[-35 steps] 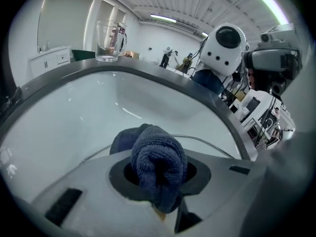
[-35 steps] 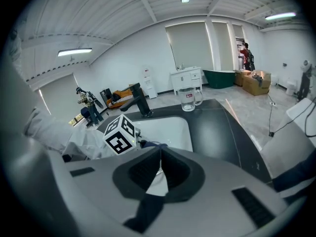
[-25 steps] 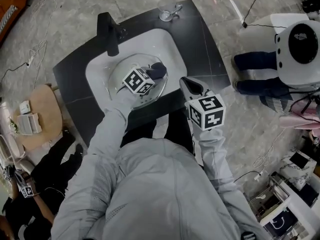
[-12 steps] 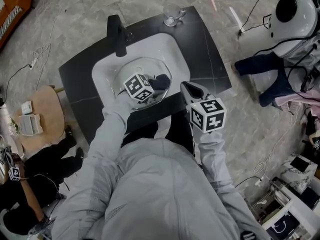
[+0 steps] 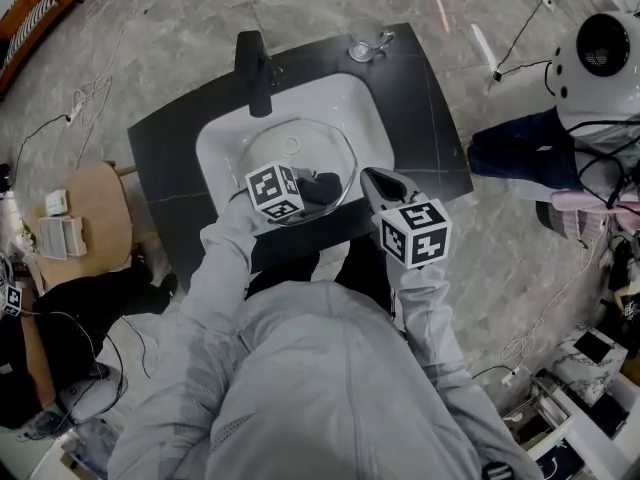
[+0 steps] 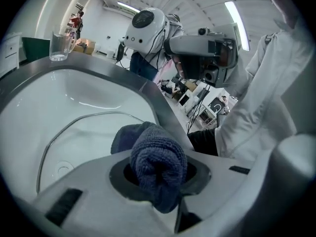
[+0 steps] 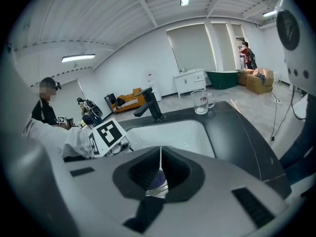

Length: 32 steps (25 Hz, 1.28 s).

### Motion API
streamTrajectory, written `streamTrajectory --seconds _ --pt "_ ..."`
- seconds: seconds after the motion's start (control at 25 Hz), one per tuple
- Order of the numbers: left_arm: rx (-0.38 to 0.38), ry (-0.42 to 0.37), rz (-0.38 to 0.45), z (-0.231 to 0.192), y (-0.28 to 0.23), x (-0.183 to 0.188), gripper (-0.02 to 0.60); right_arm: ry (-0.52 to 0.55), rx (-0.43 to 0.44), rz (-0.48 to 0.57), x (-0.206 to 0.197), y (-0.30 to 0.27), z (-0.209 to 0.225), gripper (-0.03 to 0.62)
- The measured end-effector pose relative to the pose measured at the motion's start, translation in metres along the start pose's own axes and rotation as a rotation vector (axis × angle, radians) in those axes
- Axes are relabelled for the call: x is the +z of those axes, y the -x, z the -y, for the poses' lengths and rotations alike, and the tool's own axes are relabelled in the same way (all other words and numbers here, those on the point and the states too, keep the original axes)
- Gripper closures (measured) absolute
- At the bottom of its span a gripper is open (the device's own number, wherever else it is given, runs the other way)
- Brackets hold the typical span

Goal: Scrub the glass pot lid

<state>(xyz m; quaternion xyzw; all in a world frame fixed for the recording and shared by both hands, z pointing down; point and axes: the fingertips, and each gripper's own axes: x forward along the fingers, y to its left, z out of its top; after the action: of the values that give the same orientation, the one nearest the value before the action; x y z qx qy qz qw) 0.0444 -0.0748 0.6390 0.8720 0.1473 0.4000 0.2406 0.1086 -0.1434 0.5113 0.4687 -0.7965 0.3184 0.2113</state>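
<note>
Dark-blue cloth [image 5: 322, 185], rolled into a wad and pinched fast in the left tongs [image 6: 158, 179], meets the glass pot lid [image 5: 290, 158] as a person in a pale grey jacket leans over a white sink basin [image 5: 222, 140] set into a black desk [image 5: 425, 118]. The lid lies inside the basin, toward its near right side, its steel rim catching the light. The right tongs [image 7: 159, 177] are pressed together at the lid's near-right edge. Their own view shows a sliver of bright rim caught between the jaws, so they appear to steady the lid by its rim while the cloth works the glass. A black faucet [image 5: 255, 68] stands at the basin's far edge. A glass mug [image 5: 368, 40] sits at the far edge of the desk, well apart from the work.

Scrubbing looks to be under way, with much of the lid yet to be covered. The main risk is the thin hold on the rim: steel and glass are slick, and a hard push of the cloth could twist the lid out of the right tongs and drop it against the basin, where the glass might chip or crack. The wad could also work loose from the left tongs if dragged across the rim, leaving bare jaws to scrape the glass.
</note>
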Motion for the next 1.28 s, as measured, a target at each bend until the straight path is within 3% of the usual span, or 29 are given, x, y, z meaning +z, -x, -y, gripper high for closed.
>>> streamTrajectory --seconds 0.2,0.32,0.44,0.84,1.08,1.28 --pt "0.021 0.014 -0.004 -0.005 -0.002 0.002 0.493 0.017 0.031 -0.024 0.004 -0.013 -0.002 0.563" --pt "0.103 -0.005 -0.053 -0.025 -0.002 -0.007 0.492 0.030 0.047 -0.036 0.008 -0.023 -0.003 0.563" --pt "0.182 0.025 -0.076 -0.050 -0.001 -0.014 0.492 0.044 0.061 -0.062 0.011 -0.027 0.000 0.563" --pt "0.489 0.261 0.014 -0.145 0.006 -0.030 0.492 0.047 0.104 -0.151 0.002 -0.038 0.023 0.563" --pt "0.658 0.302 0.022 -0.181 0.023 -0.039 0.492 0.057 0.134 -0.185 0.001 -0.045 0.036 0.563" --pt "0.734 0.336 0.013 -0.199 0.035 -0.048 0.492 0.074 0.151 -0.197 0.006 -0.047 0.045 0.563"
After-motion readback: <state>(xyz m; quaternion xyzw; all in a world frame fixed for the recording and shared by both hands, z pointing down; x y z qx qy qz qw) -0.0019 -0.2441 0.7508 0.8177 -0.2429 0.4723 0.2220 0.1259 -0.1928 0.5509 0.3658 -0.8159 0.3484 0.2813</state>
